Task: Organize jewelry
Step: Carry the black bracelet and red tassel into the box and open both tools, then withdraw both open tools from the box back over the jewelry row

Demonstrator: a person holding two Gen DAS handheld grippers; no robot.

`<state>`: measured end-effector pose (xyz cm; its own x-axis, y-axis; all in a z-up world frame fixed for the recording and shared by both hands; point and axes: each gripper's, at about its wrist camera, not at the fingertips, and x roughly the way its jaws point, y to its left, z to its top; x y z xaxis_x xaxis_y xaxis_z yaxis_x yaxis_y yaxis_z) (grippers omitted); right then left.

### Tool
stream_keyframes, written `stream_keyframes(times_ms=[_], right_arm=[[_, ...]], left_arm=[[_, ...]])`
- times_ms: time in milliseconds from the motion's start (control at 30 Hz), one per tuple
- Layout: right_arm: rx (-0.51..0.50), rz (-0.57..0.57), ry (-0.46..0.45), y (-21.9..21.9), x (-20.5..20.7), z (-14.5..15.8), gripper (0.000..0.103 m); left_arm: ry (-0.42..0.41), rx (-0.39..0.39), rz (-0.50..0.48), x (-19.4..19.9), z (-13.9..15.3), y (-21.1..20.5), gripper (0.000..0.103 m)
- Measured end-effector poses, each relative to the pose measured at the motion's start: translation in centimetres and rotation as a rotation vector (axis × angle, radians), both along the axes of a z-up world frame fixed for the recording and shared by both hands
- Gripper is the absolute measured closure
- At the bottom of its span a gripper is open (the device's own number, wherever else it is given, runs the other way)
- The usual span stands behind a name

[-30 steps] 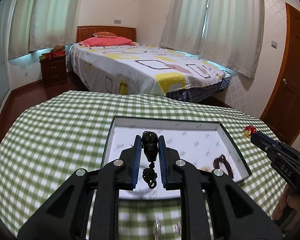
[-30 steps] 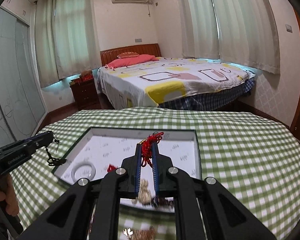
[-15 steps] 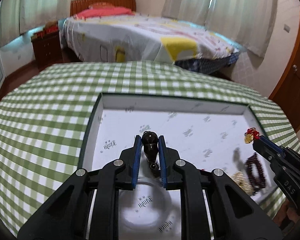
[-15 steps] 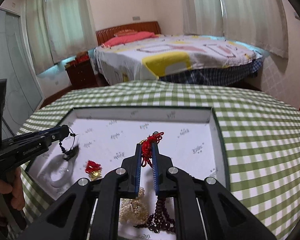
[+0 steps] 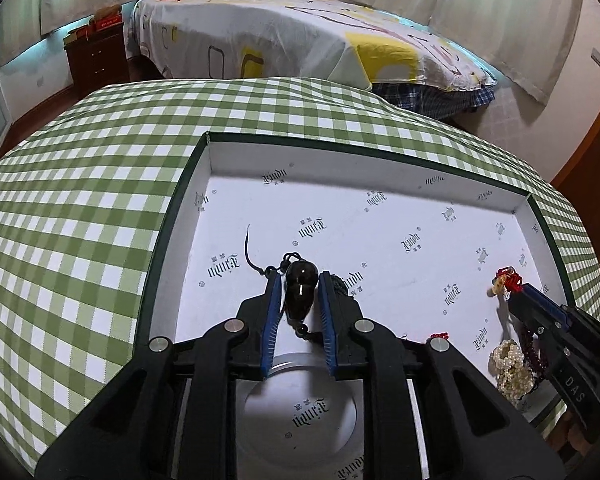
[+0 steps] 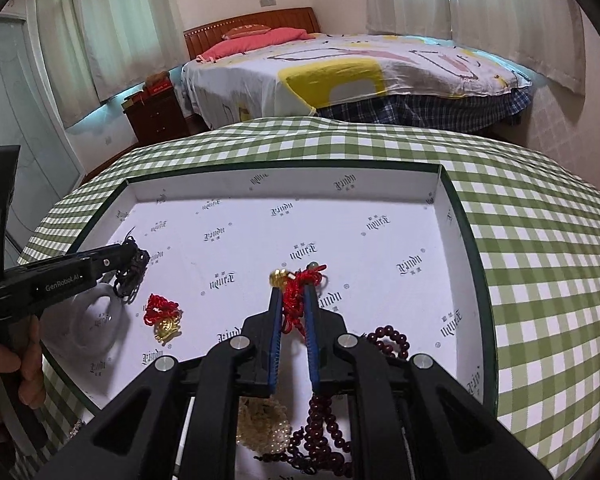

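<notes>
A shallow white-lined box (image 5: 364,151) with a dark green rim (image 6: 466,236) lies on the checked table. My left gripper (image 5: 299,283) is shut on a dark brown pendant (image 5: 299,290) with a black cord, low over the box floor at its left side; it also shows in the right wrist view (image 6: 130,260). My right gripper (image 6: 293,294) is shut on a red knotted charm (image 6: 300,288) with a gold piece, low over the box's middle; it shows in the left wrist view (image 5: 512,286).
In the box lie a pale bangle (image 6: 96,320), a second red-and-gold charm (image 6: 162,314), a pearl strand (image 5: 510,368) and dark red beads (image 6: 390,340). The green checked tablecloth (image 5: 80,200) surrounds the box. A bed (image 6: 340,68) stands beyond the table.
Both grippers have dropped and moved forward into the box, carrying their pieces down close to its floor. Their jaws have stayed shut.
</notes>
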<state>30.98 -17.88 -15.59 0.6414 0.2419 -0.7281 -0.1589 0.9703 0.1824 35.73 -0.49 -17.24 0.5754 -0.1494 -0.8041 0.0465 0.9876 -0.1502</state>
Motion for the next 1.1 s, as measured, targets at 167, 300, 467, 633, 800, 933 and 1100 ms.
stream_keyframes(times_ms=[167,300,467,633,800,933,1100], right_arm=[[0.004,0.004,0.01,0.0,0.2,-0.1,0.089],[0.003,0.003,0.006,0.0,0.1,0.0,0.072],[0.008,0.004,-0.009,-0.3,-0.3,0.4,0.069],[0.01,-0.001,-0.044,-0.4,-1.2,1.5,0.066],[0.009,-0.008,-0.073,-0.8,-2.6,2.4,0.064],[0.018,-0.016,-0.092,-1.1,-4.0,3.0,0.064],[0.023,-0.016,-0.135,-1.1,-6.0,3.8,0.064]], left_arm=[[-0.01,-0.009,0.006,0.1,0.2,0.1,0.063],[-0.019,-0.02,-0.004,-0.4,0.5,0.1,0.059],[-0.061,-0.021,-0.005,-1.9,1.5,0.3,0.041],[-0.099,-0.045,0.013,-3.6,2.8,1.1,0.033],[-0.126,-0.05,0.032,-5.2,3.7,1.7,0.033],[-0.165,-0.041,0.038,-6.9,4.6,1.8,0.033],[-0.206,-0.054,0.046,-9.3,5.4,1.9,0.033]])
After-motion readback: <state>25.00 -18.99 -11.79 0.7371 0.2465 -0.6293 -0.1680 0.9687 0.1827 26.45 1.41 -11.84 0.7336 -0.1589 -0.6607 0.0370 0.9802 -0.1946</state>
